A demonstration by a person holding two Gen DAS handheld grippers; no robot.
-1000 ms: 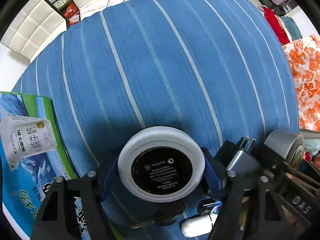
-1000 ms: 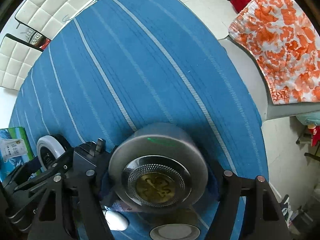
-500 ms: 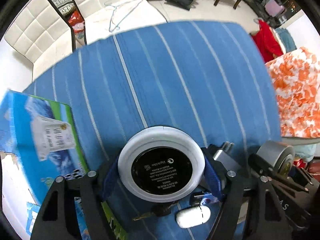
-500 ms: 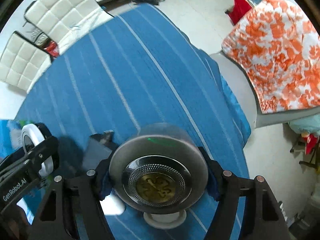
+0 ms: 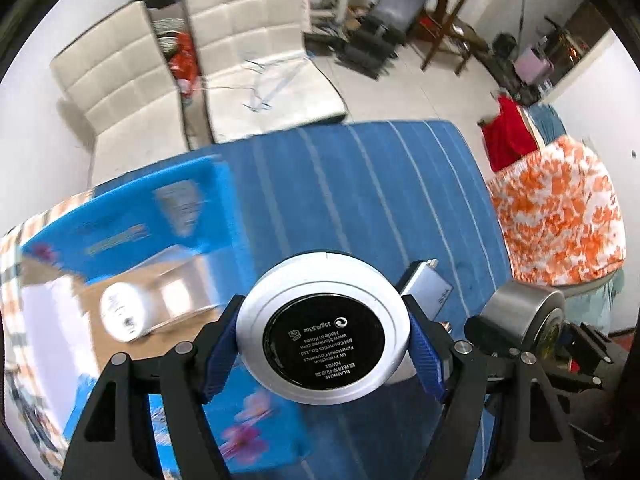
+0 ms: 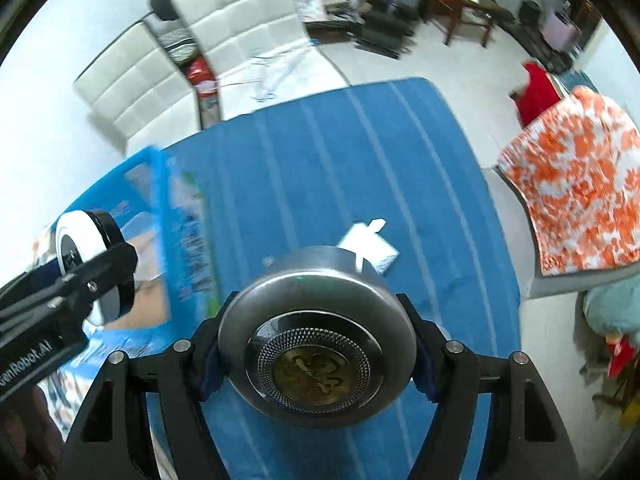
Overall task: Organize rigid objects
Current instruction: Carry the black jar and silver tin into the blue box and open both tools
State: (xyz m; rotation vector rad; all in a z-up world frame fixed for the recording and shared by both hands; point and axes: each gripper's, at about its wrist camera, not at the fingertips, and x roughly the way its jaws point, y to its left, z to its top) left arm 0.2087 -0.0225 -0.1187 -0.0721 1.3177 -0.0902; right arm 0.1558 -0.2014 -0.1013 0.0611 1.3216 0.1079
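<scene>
My left gripper (image 5: 324, 328) is shut on a round white cosmetic compact (image 5: 325, 326) with a black label, held above the blue striped table (image 5: 360, 184). My right gripper (image 6: 316, 344) is shut on a round silver metal tin (image 6: 316, 340) with a gold emblem. The tin also shows at the right of the left wrist view (image 5: 520, 314), and the compact at the left of the right wrist view (image 6: 82, 240). A blue open box (image 5: 132, 216) lies to the left, with a white jar (image 5: 122, 312) inside. A silver charger (image 5: 426, 288) lies on the table.
White padded chairs (image 5: 256, 52) stand behind the table. An orange-and-white patterned cloth (image 5: 560, 216) lies to the right, past the table's edge. Clutter and wooden chairs (image 6: 464, 4) fill the far floor. The charger shows as a pale block in the right wrist view (image 6: 370, 250).
Both grippers have lifted up and tilted back with their objects. The room and chairs have come into view, and the blue box now shows its open inside at the left.
</scene>
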